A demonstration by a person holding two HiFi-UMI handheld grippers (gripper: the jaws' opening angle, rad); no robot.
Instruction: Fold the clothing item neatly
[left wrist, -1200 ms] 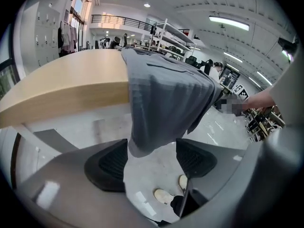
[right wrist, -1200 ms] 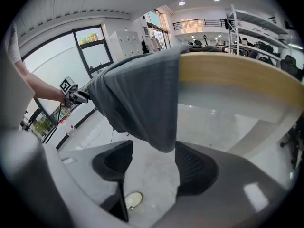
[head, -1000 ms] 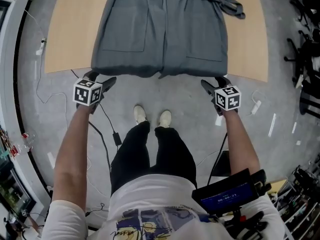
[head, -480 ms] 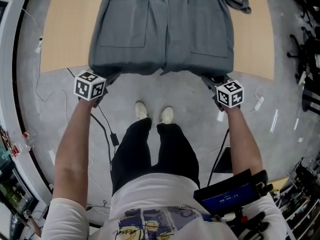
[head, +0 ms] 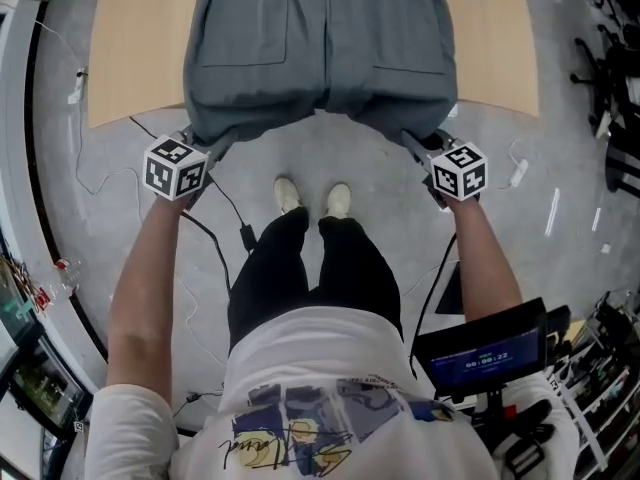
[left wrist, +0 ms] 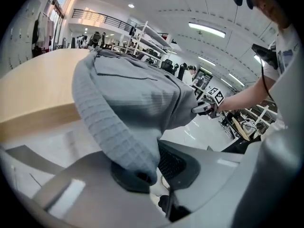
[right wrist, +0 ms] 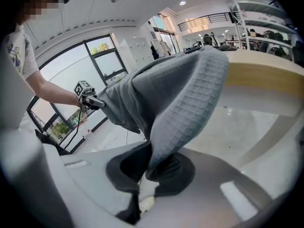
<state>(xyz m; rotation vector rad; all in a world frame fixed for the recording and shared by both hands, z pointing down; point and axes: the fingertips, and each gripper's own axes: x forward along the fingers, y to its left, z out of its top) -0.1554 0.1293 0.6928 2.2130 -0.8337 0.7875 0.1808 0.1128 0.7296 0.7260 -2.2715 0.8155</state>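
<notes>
The wooden table (head: 130, 58) carries the grey garment (head: 320, 38), hem overhanging its near edge. The left gripper (head: 207, 146) and right gripper (head: 420, 145) have just closed onto the hem corners. Uneven lifting could skew the fold.

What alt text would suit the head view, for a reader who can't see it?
From above: a person's left gripper and right gripper have just closed on the two near corners of a gray garment that lies on a wooden table and overhangs its near edge. Pale shoes show on the floor below.
</notes>
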